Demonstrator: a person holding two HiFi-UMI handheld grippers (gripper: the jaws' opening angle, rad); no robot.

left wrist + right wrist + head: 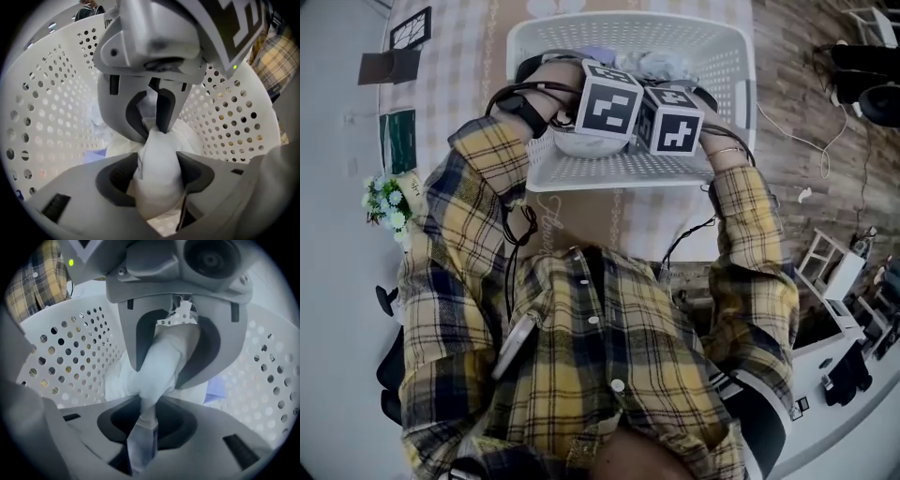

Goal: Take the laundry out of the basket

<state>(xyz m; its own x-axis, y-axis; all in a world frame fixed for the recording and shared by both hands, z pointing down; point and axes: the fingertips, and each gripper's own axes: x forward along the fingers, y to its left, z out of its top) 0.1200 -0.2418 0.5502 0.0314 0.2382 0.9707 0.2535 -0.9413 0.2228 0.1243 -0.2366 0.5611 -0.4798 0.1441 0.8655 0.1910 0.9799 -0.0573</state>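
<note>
**Fingers [115, 180] of both grippers are pinching one white cloth [157, 164] down in the basket [51, 112]**

We are reaching both grippers into the white perforated basket, which is sitting on the tabletop [581, 220] just beyond us. From the head view only the two marker cubes [609, 98] are showing above its near rim. The left gripper [157, 180] is squeezing a thick, bunched fold of the cloth between its dark pads. The right gripper [146, 425] is facing it at close quarters and nipping the same cloth where it is gathering into a narrow twist. Both pairs of fingers are closed on fabric, and neither is empty.

We are judging this cloth to be light, soft and limp. It is not going to keep a shape; it will likely be sagging between the two holds and trailing below them. Breakage is not worrying us, but slipping is. The thin twist in the right fingers is looking like the weaker hold, while the fat fold on the left is giving the pads more to bite on. A bunched fold is seeming the better place to grip than a single edge.

The rest of the cloth is lying heaped on the basket floor, touching a pale lilac piece [216, 390] at its right side. We are expecting the loose tail to drag over that piece, or along the holed wall, unless the lift is going high enough to clear the rim.
</note>
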